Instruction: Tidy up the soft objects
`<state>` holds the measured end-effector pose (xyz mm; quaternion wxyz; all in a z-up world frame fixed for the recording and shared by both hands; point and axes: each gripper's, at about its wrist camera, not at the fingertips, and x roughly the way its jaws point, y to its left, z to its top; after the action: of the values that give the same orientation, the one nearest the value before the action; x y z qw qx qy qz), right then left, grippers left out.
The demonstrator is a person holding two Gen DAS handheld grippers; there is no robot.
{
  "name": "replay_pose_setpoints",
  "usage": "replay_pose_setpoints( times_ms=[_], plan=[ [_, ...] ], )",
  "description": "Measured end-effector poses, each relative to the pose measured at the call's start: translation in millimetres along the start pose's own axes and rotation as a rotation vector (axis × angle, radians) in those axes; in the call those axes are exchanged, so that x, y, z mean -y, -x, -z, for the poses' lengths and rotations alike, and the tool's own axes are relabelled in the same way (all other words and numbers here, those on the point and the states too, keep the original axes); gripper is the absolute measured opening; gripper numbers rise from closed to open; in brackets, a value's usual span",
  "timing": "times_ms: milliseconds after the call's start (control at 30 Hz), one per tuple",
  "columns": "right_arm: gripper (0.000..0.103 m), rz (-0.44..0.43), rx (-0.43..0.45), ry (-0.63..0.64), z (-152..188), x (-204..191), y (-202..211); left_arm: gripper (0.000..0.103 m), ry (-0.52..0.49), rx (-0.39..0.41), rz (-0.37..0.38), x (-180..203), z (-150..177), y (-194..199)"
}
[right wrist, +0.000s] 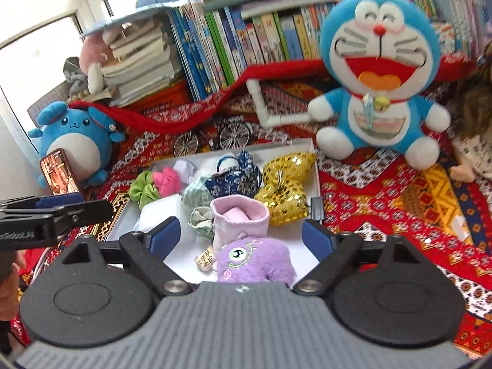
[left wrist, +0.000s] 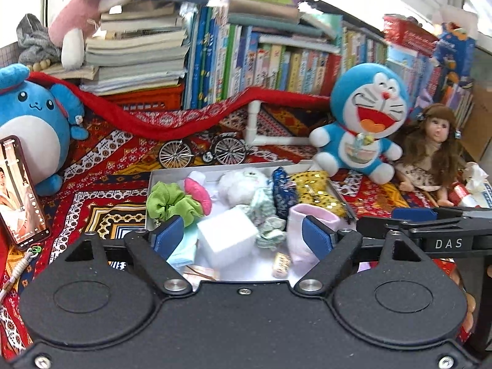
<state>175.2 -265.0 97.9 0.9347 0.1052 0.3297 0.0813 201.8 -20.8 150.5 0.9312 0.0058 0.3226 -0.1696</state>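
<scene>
A white shallow box (left wrist: 215,170) on the patterned cloth holds several soft items: a green scrunchie (left wrist: 172,204), a white foam block (left wrist: 227,233), a navy floral pouch (right wrist: 235,178), a gold sequin bow (right wrist: 284,187), a pink sock (right wrist: 240,218) and a purple plush (right wrist: 255,259). My left gripper (left wrist: 243,230) hangs open above the box's near end, with the foam block below the gap and untouched. My right gripper (right wrist: 241,233) is open too, over the sock and the purple plush, gripping neither.
A Doraemon plush (left wrist: 366,117) and a doll (left wrist: 430,147) sit right of the box. A round blue plush (left wrist: 30,123) and a phone (left wrist: 21,190) are to the left. Behind the box stand a miniature bicycle (left wrist: 203,150), a white pipe frame (left wrist: 255,123) and stacked books (left wrist: 276,55).
</scene>
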Motion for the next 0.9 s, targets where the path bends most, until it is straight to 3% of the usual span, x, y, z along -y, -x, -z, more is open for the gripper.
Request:
replay_pose_setpoints(
  times_ms=[367, 667, 900],
  plan=[
    [0.103, 0.037, 0.234, 0.123, 50.4, -24.2, 64.8, 0.09, -0.021, 0.105, -0.013, 22.7, 55.4, 59.9],
    [0.103, 0.057, 0.338, 0.146, 124.6, -36.4, 98.9, 0.099, 0.041, 0.179, -0.06, 31.4, 135.1, 100.3],
    [0.103, 0.126, 0.365, 0.171, 180.2, -39.9, 99.8, 0.099, 0.116, 0.109, -0.121, 29.5, 197.2, 94.3]
  ],
)
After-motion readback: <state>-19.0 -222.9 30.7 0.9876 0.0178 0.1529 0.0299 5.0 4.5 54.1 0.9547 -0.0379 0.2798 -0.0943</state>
